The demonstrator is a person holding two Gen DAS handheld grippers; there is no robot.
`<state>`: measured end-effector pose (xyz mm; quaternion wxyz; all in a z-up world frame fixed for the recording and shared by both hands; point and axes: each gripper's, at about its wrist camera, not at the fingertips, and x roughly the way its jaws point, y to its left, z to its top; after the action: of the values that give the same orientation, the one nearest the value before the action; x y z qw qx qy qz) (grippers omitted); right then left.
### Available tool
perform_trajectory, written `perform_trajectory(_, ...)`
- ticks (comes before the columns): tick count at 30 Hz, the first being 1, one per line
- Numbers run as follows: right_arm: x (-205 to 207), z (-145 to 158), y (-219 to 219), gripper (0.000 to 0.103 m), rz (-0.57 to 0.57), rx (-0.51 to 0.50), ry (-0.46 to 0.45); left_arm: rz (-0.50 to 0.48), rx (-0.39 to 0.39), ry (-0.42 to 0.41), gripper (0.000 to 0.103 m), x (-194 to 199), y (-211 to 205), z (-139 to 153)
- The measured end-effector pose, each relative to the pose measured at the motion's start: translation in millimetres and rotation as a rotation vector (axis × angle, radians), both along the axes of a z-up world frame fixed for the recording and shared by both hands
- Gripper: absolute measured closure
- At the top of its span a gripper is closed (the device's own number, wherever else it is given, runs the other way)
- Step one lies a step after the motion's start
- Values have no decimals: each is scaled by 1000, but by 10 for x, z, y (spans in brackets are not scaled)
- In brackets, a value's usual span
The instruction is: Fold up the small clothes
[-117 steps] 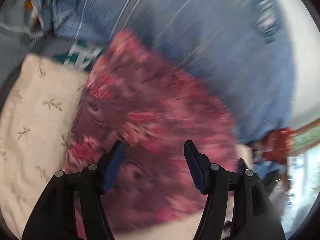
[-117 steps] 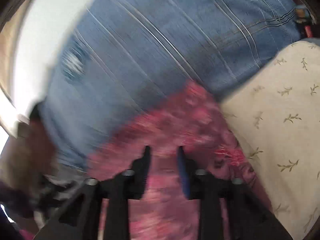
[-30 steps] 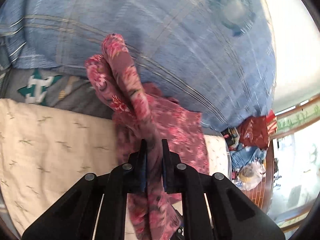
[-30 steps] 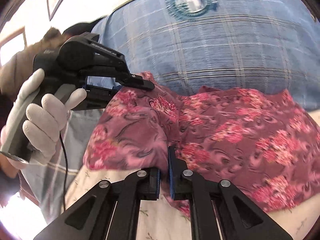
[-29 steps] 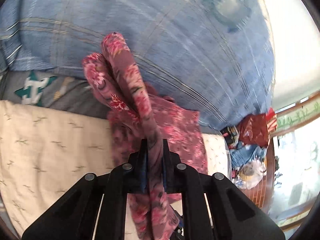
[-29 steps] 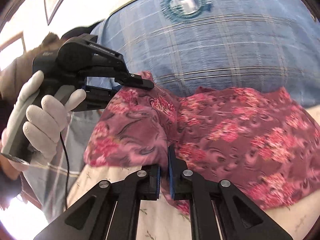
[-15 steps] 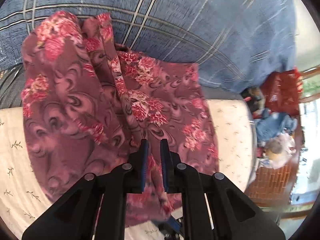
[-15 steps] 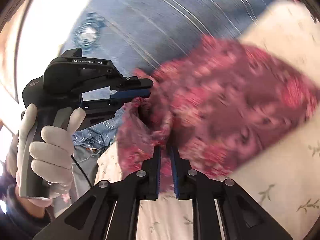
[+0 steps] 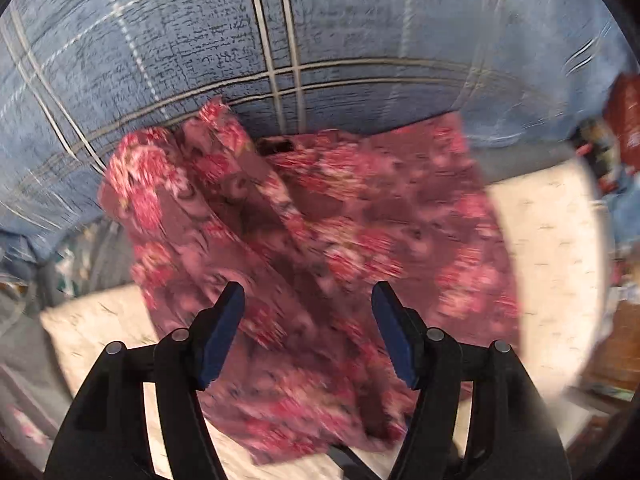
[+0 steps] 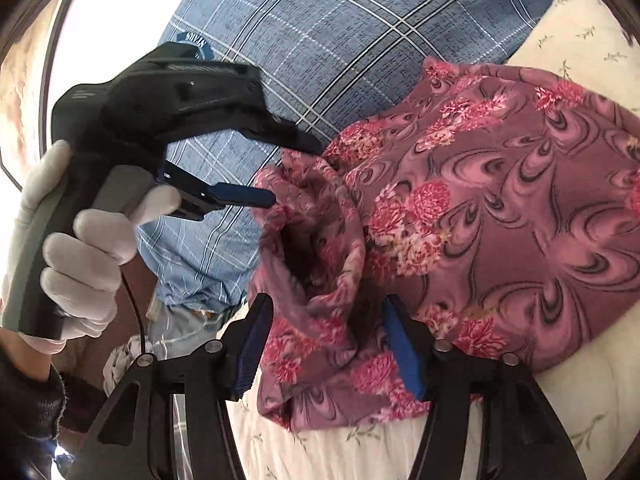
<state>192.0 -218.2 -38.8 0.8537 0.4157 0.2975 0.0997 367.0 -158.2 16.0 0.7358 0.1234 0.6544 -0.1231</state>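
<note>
Floral garment [image 10: 500, 208] lying on the cream sheet [image 10: 580, 420], spread ahead of both tools; left tool [image 9: 306, 300] and right tool [image 10: 326, 312] each with jaws opening, fabric between the parted pads, ungripped, a bunched fold nearest the right tool.

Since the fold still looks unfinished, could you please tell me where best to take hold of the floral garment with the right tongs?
Probably the bunched, raised fold at the left end of the floral garment, approached from the near edge. It stands up from the cream sheet, between the opening right tongs, whose pads no longer press it.
</note>
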Motion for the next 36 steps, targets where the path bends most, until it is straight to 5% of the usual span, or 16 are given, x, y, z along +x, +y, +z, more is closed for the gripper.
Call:
perform_trajectory(6,94,-25,17,48,26,11,-14,40,127,-15,38,206,-8,-294)
perform_trajectory(9,198,-20,39,73,89,51,-22,72,117,-6,47,232,58,-446)
perform_trajectory(10,213,-21,50,93,110,71,-26,87,98,-20,50,216,96,-465)
perform_trajectory(14,181,13,-25,98,97,133,-66,142,-65,-43,100,118,326,-342)
perform_trajectory(20,-116,260,-398,103,18,287,-209,155,-286,-22,103,-171,426,77)
perform_trajectory(23,-450,365,-764,103,-84,329,-288,101,-357,-23,103,-326,202,254)
perform_trajectory(25,-557,303,-970,103,-148,325,-257,54,-336,-39,103,-388,-11,310)
perform_trajectory(31,-248,13,-928,88,-37,350,-73,37,-98,-76,99,-190,-345,312)
perform_trajectory(34,-22,38,-605,40,59,304,-51,89,5,-73,78,-56,-108,258)
perform_trajectory(36,62,61,-415,38,87,238,-49,111,23,-62,77,-4,44,212)
